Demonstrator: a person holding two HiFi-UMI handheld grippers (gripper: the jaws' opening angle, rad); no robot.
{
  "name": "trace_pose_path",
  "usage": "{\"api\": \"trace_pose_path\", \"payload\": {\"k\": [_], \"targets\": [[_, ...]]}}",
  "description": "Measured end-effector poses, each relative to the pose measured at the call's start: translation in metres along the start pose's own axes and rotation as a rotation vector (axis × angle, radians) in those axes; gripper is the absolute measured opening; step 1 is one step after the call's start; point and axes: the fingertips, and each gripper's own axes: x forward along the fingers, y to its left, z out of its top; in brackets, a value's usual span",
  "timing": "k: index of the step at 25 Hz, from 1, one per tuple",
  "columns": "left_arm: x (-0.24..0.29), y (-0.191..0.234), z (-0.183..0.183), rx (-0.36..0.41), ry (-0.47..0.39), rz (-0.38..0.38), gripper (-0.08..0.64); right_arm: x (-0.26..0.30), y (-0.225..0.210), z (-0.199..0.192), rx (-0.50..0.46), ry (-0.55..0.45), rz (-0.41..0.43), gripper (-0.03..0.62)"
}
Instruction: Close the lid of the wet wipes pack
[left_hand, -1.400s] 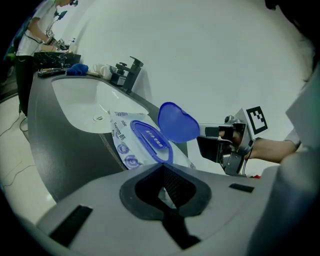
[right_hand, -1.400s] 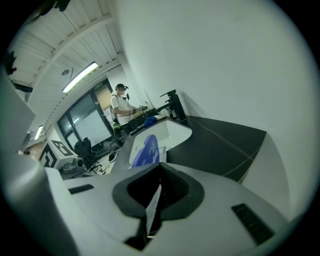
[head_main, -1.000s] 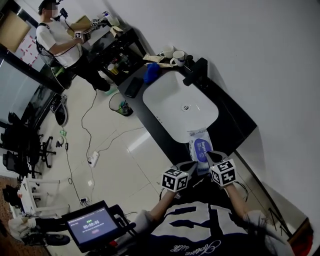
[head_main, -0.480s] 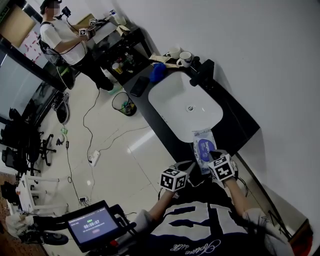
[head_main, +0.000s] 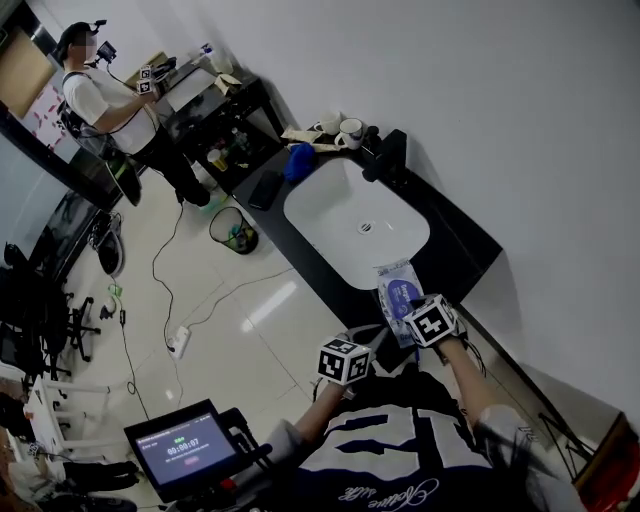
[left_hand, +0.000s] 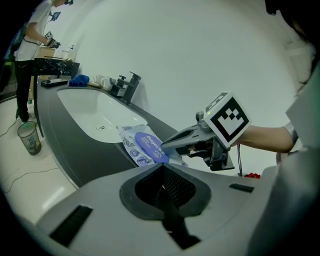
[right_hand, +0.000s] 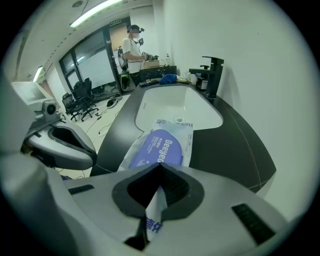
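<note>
The wet wipes pack (head_main: 398, 293) lies on the dark counter (head_main: 455, 250) just right of the white sink, its blue oval lid (right_hand: 160, 148) flat on top. My right gripper (head_main: 413, 318) is at the pack's near end, shut on the white wrapper edge, which shows between its jaws in the right gripper view (right_hand: 159, 170). From the left gripper view, the right gripper's tips (left_hand: 167, 145) rest against the pack (left_hand: 142, 146). My left gripper (head_main: 374, 336) hangs shut and holds nothing, off the counter's front edge, apart from the pack.
A white sink (head_main: 340, 205) with a black faucet (head_main: 386, 155) fills the counter's middle. Mugs (head_main: 346, 128), a blue cloth (head_main: 298, 160) and a dark phone (head_main: 265, 188) lie at the far end. A bin (head_main: 230, 230) and a person (head_main: 110, 100) stand on the floor beyond.
My right gripper has moved forward onto the pack's near end. The left gripper has stayed back near the counter's front edge. The head view has shifted slightly.
</note>
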Motion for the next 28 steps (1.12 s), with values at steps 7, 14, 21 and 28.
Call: {"api": "trace_pose_path", "payload": {"k": [7, 14, 21, 28], "targets": [[-0.032, -0.011, 0.003, 0.037, -0.018, -0.041, 0.0, -0.012, 0.005, 0.001, 0.074, -0.017, -0.069, -0.002], [-0.044, 0.007, -0.014, 0.063, -0.048, -0.063, 0.0, -0.012, -0.01, -0.001, 0.181, -0.304, -0.239, -0.002], [-0.062, -0.008, -0.039, 0.065, -0.067, -0.126, 0.0, -0.063, 0.033, 0.005, 0.292, -0.495, -0.271, -0.002], [-0.084, -0.057, -0.044, 0.091, -0.079, -0.218, 0.0, -0.112, 0.108, -0.023, 0.364, -0.575, -0.248, -0.002]]}}
